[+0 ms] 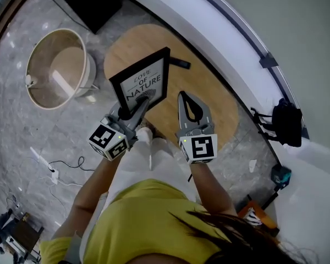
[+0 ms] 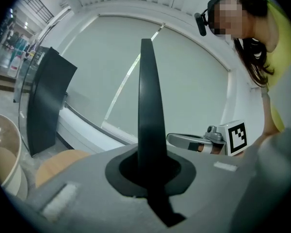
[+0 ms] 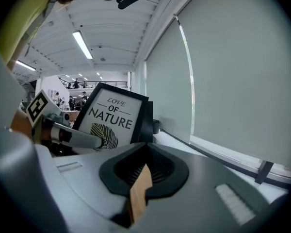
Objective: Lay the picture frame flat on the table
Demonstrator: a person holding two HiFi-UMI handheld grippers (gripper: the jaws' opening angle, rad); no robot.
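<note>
A black picture frame (image 1: 143, 80) with a "LOVE OF NATURE" print stands tilted over the oval wooden table (image 1: 209, 106). My left gripper (image 1: 148, 97) is shut on its lower edge. In the left gripper view the frame (image 2: 148, 101) rises edge-on as a dark strip out of the closed jaws. My right gripper (image 1: 183, 95) hovers just right of the frame, shut with nothing in it. In the right gripper view the frame (image 3: 114, 116) faces me at the left, with the left gripper (image 3: 82, 139) against its lower part.
A round white basket (image 1: 58, 67) stands on the marble floor left of the table. A small black piece (image 1: 180, 64) lies on the table behind the frame. A white curved ledge (image 1: 220, 32) runs behind the table, with a black bag (image 1: 286, 122) on it.
</note>
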